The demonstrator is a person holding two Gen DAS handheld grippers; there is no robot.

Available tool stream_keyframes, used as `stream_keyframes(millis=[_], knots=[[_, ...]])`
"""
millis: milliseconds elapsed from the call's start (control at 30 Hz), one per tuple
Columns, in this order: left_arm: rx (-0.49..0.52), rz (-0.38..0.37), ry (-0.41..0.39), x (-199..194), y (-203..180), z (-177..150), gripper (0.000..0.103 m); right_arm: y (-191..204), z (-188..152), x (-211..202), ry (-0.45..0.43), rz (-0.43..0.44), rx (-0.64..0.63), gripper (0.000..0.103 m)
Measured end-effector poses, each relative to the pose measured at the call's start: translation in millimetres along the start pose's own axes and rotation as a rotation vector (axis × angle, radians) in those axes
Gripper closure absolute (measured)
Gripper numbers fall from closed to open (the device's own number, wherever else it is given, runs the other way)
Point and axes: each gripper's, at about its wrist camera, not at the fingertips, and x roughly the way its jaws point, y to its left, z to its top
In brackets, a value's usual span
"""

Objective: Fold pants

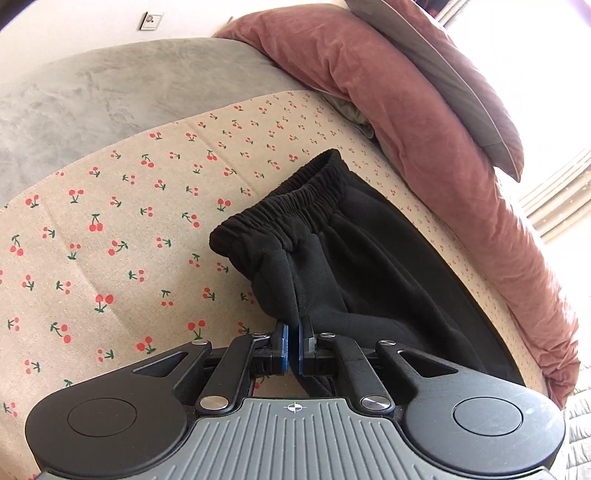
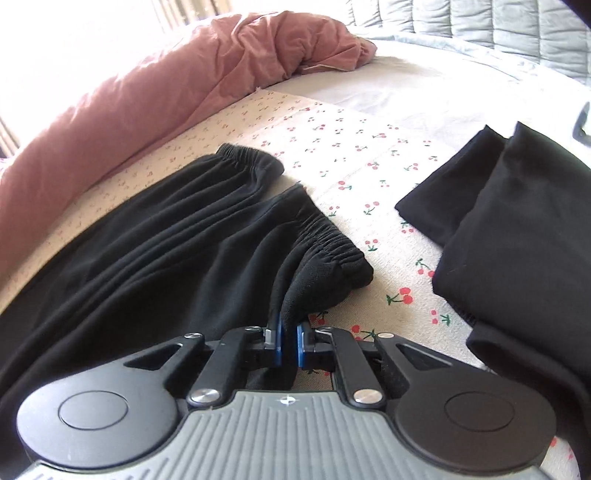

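Observation:
Black pants (image 1: 354,266) lie on a cherry-print sheet (image 1: 110,229) spread over a bed. My left gripper (image 1: 293,334) is shut on the black fabric just below the gathered elastic waistband (image 1: 295,201), which lifts slightly off the sheet. In the right wrist view the same pants (image 2: 147,258) stretch away to the left, ending in two elastic cuffs (image 2: 332,243). My right gripper (image 2: 289,334) is shut on a pinch of fabric beside the nearer cuff. Blue pads (image 2: 300,345) show on both grippers.
A pink duvet (image 1: 424,122) is bunched along the far side of the bed, with a grey pillow (image 1: 443,70) on it. A grey blanket (image 1: 110,92) covers the bed's left part. Another folded black garment (image 2: 509,229) lies at the right. A quilted grey cover (image 2: 480,26) lies beyond.

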Motion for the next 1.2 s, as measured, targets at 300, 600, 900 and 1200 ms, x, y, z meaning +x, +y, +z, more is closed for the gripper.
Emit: stream_keyframes(millis=[300,600,900,1200], knots=[[0.071,0.062,0.041,15.2,4.8,-1.7,0.098,4.6,8.1,-45.7,-0.112,0.028,-0.023,0.103],[0.127,0.101,0.092,27.7,11.6,-11.0,0.093,-7.9,-0.1,-17.1,0.047,-0.186,-0.047,0.097],[0.158,0.147,0.06,11.1,19.7,-5.0,0.07,6.8,10.8,-50.3,-0.137,-0.27,-0.138,0.063],[0.087,0.139,-0.016,-5.0,24.8,20.9,0.07,52.6,0.0,-37.0,-0.019,-0.052,-0.232,0.049]])
